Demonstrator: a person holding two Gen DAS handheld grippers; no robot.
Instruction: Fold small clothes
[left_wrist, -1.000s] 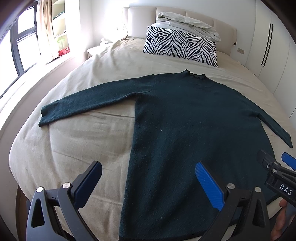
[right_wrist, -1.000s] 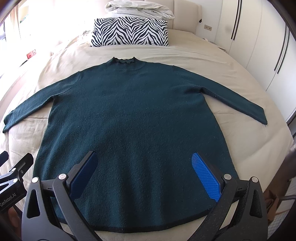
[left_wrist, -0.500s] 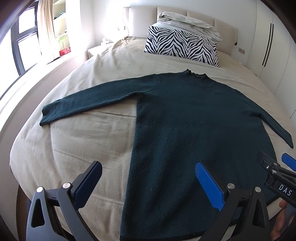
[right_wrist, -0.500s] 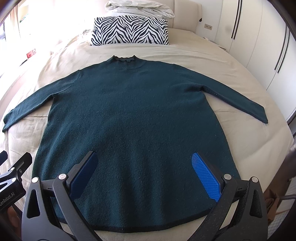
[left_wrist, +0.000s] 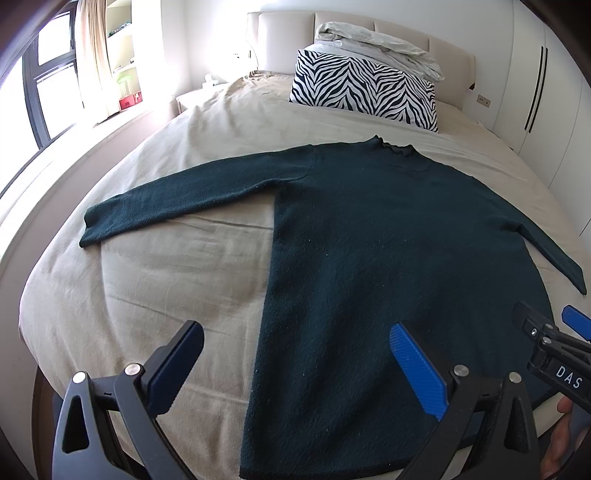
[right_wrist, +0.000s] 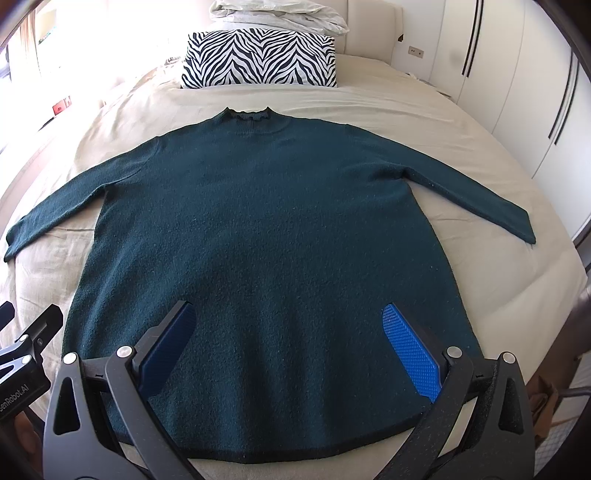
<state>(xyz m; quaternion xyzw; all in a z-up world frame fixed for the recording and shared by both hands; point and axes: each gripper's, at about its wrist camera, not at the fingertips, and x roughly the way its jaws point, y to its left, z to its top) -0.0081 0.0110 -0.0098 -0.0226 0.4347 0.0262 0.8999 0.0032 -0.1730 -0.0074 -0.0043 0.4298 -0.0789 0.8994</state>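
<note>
Across the bed the sweater is lying collar-away; I'm holding both released, left gripper nearer its left sleeve, right gripper mid-hem.

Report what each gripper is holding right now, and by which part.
Nothing is held. The left gripper and right gripper both have their jaws wide open above the hem end of the dark green sweater, which lies flat on the bed.
</note>
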